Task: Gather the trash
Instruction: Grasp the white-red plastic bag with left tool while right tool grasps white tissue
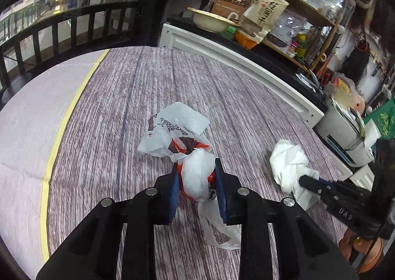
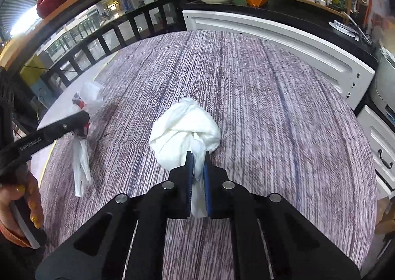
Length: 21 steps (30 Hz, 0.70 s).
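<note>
A crumpled white plastic bag with red and dark print (image 1: 177, 136) lies on the purple woven tablecloth (image 1: 123, 97). My left gripper (image 1: 196, 169) is shut on the bag's bunched near end, which bulges between the blue pads; a loose white strip trails below. To its right a wad of white tissue paper (image 1: 288, 156) is pinched by my right gripper (image 1: 308, 180). In the right wrist view the right gripper (image 2: 197, 156) is shut on the tissue wad (image 2: 182, 129), its pads nearly touching. The left gripper (image 2: 82, 123) and the plastic bag (image 2: 82, 156) show at the left.
A white cabinet panel (image 1: 222, 52) runs along the table's far right edge, with a cream bowl (image 1: 212, 20) and stocked shelves (image 1: 296, 20) behind. A black railing (image 1: 61, 30) stands at the far left. A person's hand (image 2: 22, 206) holds the left gripper's handle.
</note>
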Motion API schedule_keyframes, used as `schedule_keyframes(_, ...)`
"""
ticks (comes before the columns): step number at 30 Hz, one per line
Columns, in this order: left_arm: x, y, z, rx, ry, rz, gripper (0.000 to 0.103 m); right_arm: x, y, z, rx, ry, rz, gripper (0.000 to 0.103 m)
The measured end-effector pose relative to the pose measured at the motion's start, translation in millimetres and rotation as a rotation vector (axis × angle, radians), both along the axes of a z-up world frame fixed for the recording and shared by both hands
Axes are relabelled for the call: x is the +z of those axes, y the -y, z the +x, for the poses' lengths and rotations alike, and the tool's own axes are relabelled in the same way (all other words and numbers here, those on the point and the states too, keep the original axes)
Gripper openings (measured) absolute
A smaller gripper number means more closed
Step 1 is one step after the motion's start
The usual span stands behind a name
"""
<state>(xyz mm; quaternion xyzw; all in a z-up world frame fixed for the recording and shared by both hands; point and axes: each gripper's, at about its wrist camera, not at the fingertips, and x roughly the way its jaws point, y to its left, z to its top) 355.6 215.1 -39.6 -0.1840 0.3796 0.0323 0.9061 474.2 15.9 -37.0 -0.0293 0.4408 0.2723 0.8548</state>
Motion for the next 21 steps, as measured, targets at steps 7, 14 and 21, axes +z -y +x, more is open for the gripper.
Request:
schedule_keyframes(7,1,25,-52,-0.065,0.030,-0.038,0.026,21,43,-48,-0.026,0.066,0.045,0.008)
schedule_keyframes(14,-2,48,-107,-0.116,0.023,-0.037,0.026,34,78,-93,-0.017,0.118,0.075,0.008)
schedule_keyframes(21,2,65,-138,-0.139,0.035,-0.062,0.026,24,56,-75,-0.057,0.135,0.025,0.088)
